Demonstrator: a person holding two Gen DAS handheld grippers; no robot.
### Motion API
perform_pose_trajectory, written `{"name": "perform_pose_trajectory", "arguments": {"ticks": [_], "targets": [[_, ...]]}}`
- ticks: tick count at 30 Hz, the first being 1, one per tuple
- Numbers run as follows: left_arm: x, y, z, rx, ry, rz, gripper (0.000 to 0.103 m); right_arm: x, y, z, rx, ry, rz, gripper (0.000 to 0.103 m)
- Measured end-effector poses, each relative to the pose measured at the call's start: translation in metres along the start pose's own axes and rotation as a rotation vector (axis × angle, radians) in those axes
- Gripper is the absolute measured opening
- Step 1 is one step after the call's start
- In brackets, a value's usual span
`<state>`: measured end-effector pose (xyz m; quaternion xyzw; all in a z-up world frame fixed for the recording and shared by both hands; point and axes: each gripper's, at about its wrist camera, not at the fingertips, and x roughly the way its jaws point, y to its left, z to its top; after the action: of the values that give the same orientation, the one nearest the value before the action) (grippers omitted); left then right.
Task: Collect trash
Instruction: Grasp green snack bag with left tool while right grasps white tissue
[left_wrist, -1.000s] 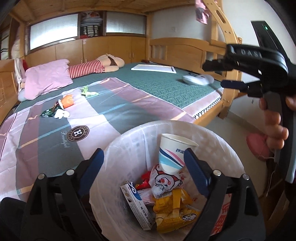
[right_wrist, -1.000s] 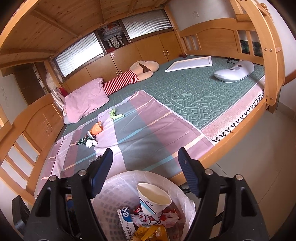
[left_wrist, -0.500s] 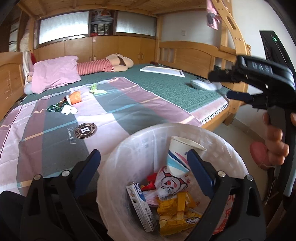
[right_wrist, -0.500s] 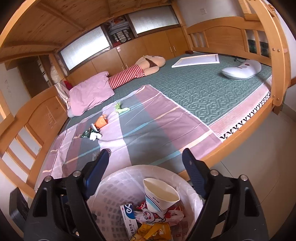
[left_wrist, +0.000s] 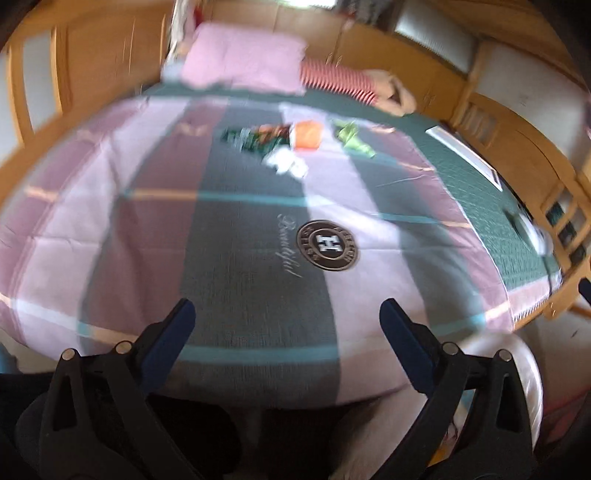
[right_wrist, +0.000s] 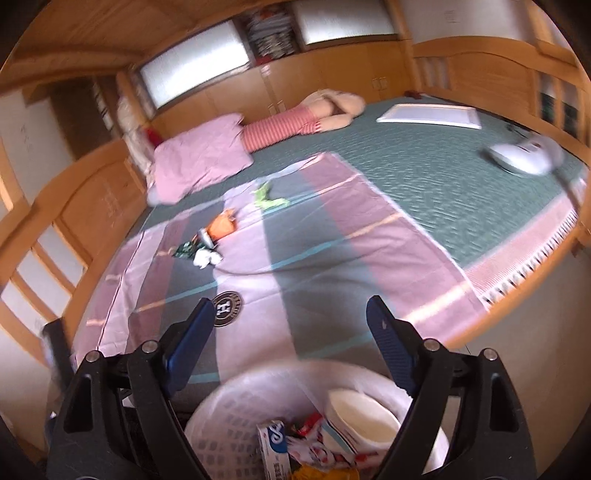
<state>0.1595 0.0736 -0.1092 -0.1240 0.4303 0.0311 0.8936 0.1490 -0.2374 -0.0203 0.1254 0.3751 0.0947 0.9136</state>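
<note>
Swung off the bin (right_wrist: 236, 413) — cup (right_wrist: 364, 415), wrappers inside — left gripper (left_wrist: 282, 325) opening, right gripper (right_wrist: 290, 325) open, both empty.

Wrappers (right_wrist: 207, 243) on bed (right_wrist: 424, 177), bin (right_wrist: 236, 413) beside

The bed frame (right_wrist: 92, 192) is showing smooth, varnished honey-coloured wood. At twelve o'clock from the trash basket (right_wrist: 236, 413), which is looking like white perforated plastic lined with thin glossy film, a striped bedsheet (right_wrist: 314, 258) is lying as soft matt cloth. The green mattress cover (right_wrist: 424, 173) at two o'clock is appearing quilted and textured. A paper cup (right_wrist: 358, 413) is looking matt inside, beside crinkly glossy wrappers (right_wrist: 314, 450).
</note>
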Motion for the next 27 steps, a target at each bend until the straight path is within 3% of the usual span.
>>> {"name": "perform_pose_trajectory", "arguments": {"ticks": [3,7,10,11,16,20,23,24,25,26,27], "targets": [[0.019,0.017,0.028,-0.055,-0.003,0.111,0.099,0.037,0.029,0.020,-0.088,0.033,0.019,0.083],[0.028,0.045,0.068,-0.101,-0.062,0.180,0.099,0.100,0.073,0.047,-0.166,0.077,0.075,0.083],[0.034,0.073,0.073,-0.169,-0.124,0.269,0.099,0.156,0.105,0.066,-0.184,0.119,0.116,0.084],[0.042,0.086,0.068,-0.231,-0.081,0.303,0.099,0.172,0.113,0.071,-0.184,0.128,0.113,0.085],[0.069,0.131,0.057,-0.510,0.067,0.201,0.099,0.276,0.155,0.093,-0.115,0.206,0.144,0.086],[0.074,0.142,0.051,-0.636,0.075,0.197,0.099,0.355,0.180,0.104,-0.079,0.253,0.112,0.086],[0.071,0.140,0.050,-0.654,0.062,0.185,0.099,0.397,0.193,0.099,-0.116,0.299,0.038,0.085],[0.071,0.140,0.050,-0.652,0.059,0.182,0.099,0.405,0.196,0.096,-0.135,0.310,0.010,0.082],[0.070,0.141,0.049,-0.653,0.056,0.182,0.099,0.413,0.200,0.092,-0.164,0.323,-0.011,0.064],[0.070,0.142,0.049,-0.662,0.052,0.184,0.099,0.417,0.202,0.089,-0.188,0.336,-0.017,0.039],[0.070,0.143,0.049,-0.674,0.049,0.186,0.099,0.418,0.203,0.085,-0.208,0.352,-0.016,0.032]]}}
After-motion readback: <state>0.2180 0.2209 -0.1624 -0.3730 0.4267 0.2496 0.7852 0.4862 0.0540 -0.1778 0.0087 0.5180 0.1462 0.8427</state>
